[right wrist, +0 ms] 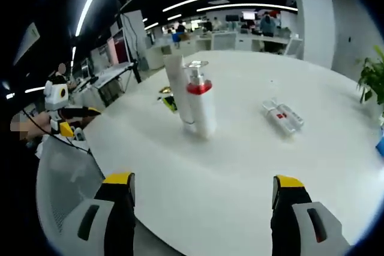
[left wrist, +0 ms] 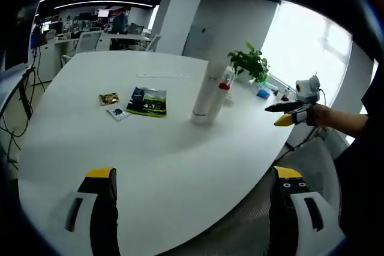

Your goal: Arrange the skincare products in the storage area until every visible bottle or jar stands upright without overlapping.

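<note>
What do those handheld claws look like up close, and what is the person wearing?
Each claw has two chunky black jaws with yellow tips and pale grey side plates. The left claw matches. The right claw has yellow-and-black pointed jaws, held by a hand with a dark sleeve.

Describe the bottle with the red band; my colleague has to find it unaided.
On the large white oval table, two tall white containers stand upright side by side. The white pump bottle with a red collar is one; its neighbour, the plain white tube, has no red.

White tube (right wrist: 176, 85), red-collared pump bottle (right wrist: 200, 103) — upright, touching; mid-table
</note>
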Motion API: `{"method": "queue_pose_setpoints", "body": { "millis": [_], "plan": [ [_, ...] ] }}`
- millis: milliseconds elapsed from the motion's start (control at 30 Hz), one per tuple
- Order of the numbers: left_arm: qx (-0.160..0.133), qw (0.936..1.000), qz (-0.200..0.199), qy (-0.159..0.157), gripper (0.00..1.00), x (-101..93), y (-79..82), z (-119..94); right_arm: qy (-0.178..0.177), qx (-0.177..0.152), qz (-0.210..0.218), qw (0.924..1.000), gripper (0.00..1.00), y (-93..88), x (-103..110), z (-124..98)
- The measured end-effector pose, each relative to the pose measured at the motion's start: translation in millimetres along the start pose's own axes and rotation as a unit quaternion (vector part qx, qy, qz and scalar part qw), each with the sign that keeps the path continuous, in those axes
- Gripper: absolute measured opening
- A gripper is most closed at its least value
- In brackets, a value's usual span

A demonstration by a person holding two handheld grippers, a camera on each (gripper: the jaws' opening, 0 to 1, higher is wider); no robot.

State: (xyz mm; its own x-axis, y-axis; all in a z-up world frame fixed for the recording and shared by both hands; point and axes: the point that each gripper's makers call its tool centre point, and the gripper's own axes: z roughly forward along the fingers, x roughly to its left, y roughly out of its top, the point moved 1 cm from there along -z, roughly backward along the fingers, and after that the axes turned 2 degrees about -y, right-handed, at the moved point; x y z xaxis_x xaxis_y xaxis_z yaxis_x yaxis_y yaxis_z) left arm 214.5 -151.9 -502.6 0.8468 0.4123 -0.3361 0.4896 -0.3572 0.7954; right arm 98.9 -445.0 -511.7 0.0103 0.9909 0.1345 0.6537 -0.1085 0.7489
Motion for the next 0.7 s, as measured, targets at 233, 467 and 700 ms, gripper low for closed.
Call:
{"method": "queue_pose_setpoints", "body": {
  "millis": [233,467,700],
  "plan": [
    [0.004,1.0000,-0.008,-0.005,0.99,-1.6,-4.4,5,-0.008,0.008,-0.015,0.9998,0.99,14.7,-26,10],
    [-0.001,0.9999,-0.011,0.003,0.98,-0.2,-3.0,6,-0.010,0.025,-0.041,0.9988,0.98,29.2,-53,27],
    [0.002,0.9998,-0.018,0.007,0.98,3.1,-4.9,6,-0.014,0.040,-0.047,0.9980,0.89,40.3,-77,42]
  ]
}}
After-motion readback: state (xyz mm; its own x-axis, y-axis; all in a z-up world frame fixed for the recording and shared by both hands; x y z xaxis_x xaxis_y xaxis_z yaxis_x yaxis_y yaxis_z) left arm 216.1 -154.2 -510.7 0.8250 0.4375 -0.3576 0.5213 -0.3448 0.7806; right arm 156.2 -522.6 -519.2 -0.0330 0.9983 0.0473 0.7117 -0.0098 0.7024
